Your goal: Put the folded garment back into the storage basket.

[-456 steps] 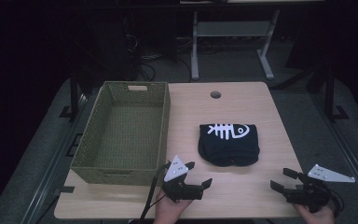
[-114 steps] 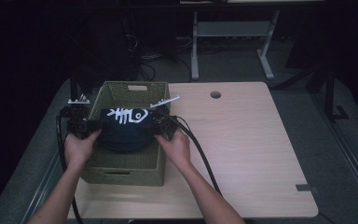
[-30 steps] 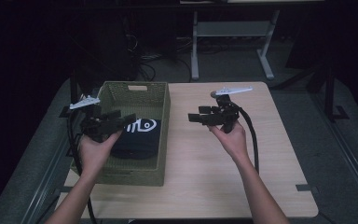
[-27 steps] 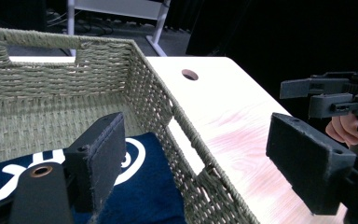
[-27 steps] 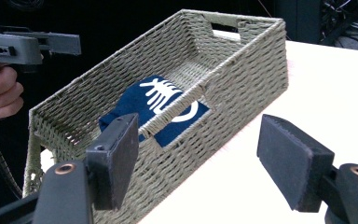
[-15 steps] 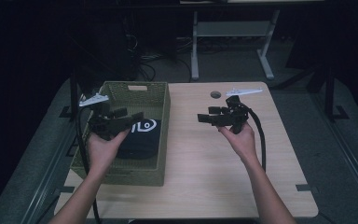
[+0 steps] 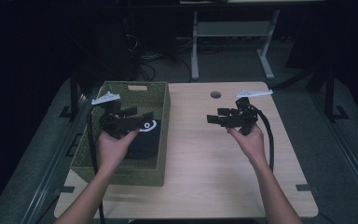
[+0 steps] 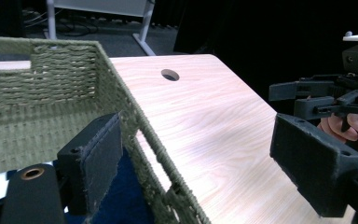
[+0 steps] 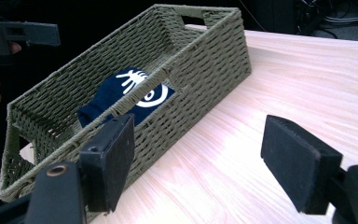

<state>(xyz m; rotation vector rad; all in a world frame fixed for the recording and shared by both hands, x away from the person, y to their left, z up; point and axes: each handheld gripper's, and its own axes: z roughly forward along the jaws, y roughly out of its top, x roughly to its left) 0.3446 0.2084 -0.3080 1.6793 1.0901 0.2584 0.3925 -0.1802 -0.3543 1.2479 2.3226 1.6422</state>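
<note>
One wooden table carries a green woven basket under the left gripper, and a folded dark garment with a white print lies inside it, just below those jaws. Both grippers stand apart and empty; the right gripper hangs over bare wood, well clear.

No legible text, label, brand or number found. The dark folded cloth in the basket bears only a white fish-skeleton graphic, no lettering.
</note>
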